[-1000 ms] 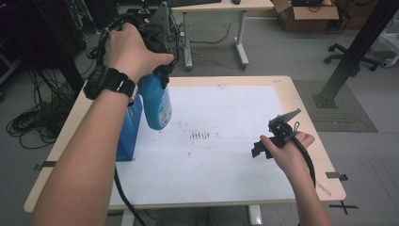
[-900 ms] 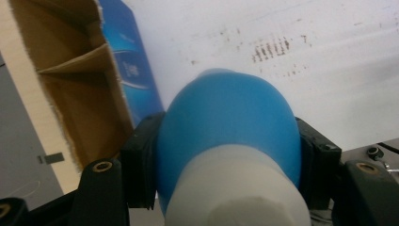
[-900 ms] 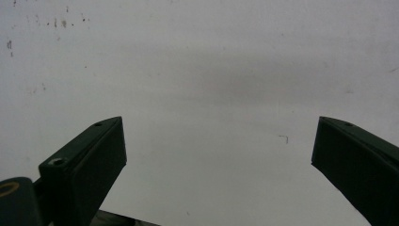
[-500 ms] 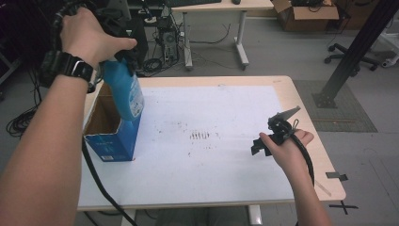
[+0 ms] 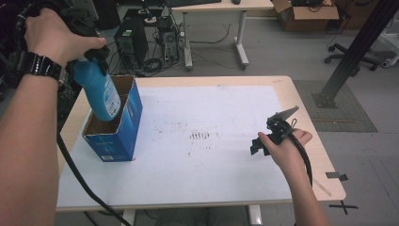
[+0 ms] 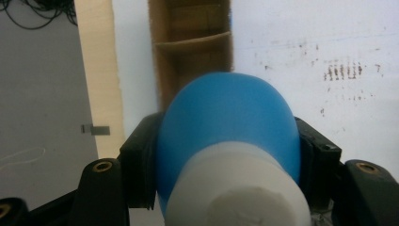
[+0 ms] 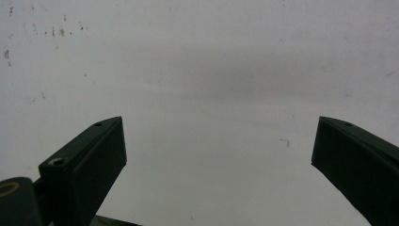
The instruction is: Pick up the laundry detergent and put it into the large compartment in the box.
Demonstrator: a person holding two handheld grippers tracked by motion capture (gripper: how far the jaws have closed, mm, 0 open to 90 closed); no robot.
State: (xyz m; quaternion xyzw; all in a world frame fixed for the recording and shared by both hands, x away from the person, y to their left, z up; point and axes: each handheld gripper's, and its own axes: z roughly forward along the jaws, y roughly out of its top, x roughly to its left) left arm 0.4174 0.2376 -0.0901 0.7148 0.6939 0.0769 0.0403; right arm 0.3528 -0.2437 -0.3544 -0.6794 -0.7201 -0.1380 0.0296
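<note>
The left tool (image 5: 89, 56) pinches a blue bottle (image 5: 101, 92) just below its white cap, hanging it over the open blue carton (image 5: 115, 134) at about nine o'clock on the desk (image 5: 282, 94); its base looks to be just inside the rim. A good finish would be to centre the bottle over the free compartment short of the cardboard divider (image 6: 193, 40), keep it upright, lower straight down, and release only once seated. The right tool (image 5: 275, 132) rests spread and empty near four o'clock.
</note>
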